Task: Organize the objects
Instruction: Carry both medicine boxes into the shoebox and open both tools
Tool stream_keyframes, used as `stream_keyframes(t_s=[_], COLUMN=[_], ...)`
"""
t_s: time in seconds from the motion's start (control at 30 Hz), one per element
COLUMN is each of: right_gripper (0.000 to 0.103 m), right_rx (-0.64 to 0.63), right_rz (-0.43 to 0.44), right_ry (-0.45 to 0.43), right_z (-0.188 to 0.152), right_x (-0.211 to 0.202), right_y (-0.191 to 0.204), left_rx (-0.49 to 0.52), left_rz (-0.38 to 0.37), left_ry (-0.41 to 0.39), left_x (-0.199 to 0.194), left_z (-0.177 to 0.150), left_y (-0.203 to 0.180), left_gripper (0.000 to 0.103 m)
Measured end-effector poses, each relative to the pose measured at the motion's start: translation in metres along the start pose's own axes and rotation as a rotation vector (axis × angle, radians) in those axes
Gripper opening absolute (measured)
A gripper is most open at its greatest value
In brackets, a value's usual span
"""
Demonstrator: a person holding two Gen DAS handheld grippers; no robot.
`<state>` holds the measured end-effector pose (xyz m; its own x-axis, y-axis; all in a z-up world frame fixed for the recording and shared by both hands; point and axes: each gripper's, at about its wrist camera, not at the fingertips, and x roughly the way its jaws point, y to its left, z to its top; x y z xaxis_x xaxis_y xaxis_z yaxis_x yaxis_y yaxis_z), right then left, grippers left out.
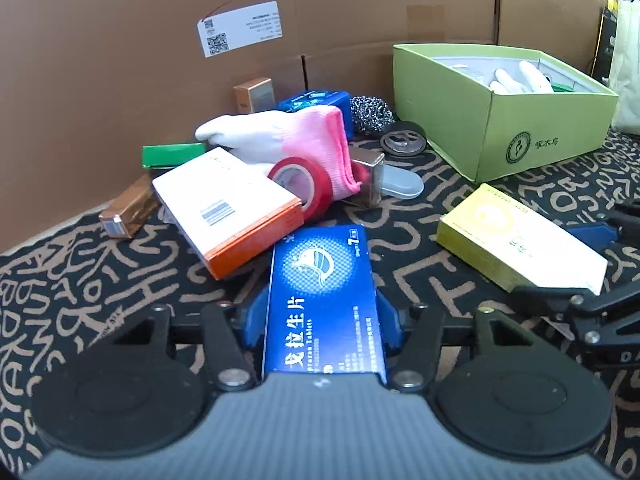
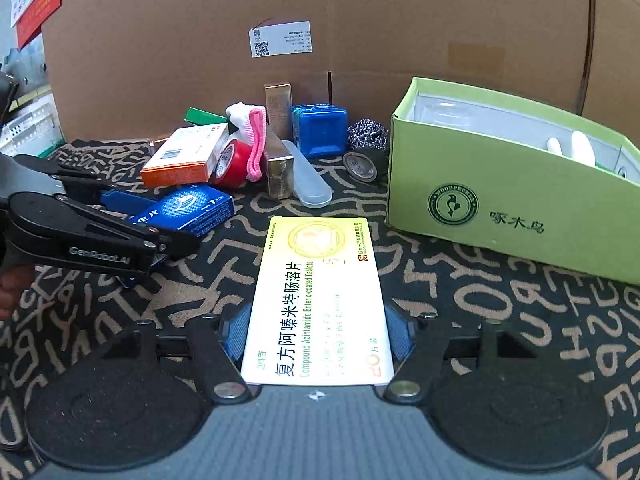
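Now | left gripper [image 1: 324, 316] jaws clamp blue box [image 1: 322, 300] | right gripper [image 2: 318, 332] jaws clamp yellow box [image 2: 316, 300] | orange box [image 1: 228, 204] just ahead

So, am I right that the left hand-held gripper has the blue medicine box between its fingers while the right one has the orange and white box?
Not quite. The left hand-held gripper does have the blue medicine box, but the right hand-held gripper has the yellow and white tablet box between its fingers, as the right wrist view shows. The orange and white box lies in the pile on the cloth.
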<state>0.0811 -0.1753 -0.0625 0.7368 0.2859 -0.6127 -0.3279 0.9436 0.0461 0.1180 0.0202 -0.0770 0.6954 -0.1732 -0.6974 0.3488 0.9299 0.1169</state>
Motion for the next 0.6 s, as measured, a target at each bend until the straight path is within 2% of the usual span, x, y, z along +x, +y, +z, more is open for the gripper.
stream_keyframes(t_s=[0.13,0.27,0.43,0.6], right_gripper=[0.070,0.070,0.070,0.070], right_rx=[0.009,0.009,0.022,0.014], right_rz=[0.031,0.041,0.004,-0.085], right_ry=[-0.023,-0.076,-0.161,-0.215], right_z=[0.000,0.007,0.023,0.039], right_x=[-0.018,-0.042,-0.070,-0.083], right_y=[-0.004,-0.011,-0.030,-0.054], left_rx=[-0.009,0.001,-0.019,-0.030], left_rz=[-0.057,-0.093,-0.164,-0.207], left_ry=[-0.028,-0.109,-0.199,-0.256], left_x=[-0.015,-0.041,-0.062,-0.066], left_z=[0.006,0.023,0.055,0.087], left_y=[-0.007,-0.018,-0.035,-0.060], left_gripper=[0.056,0.056,0.056,0.056])
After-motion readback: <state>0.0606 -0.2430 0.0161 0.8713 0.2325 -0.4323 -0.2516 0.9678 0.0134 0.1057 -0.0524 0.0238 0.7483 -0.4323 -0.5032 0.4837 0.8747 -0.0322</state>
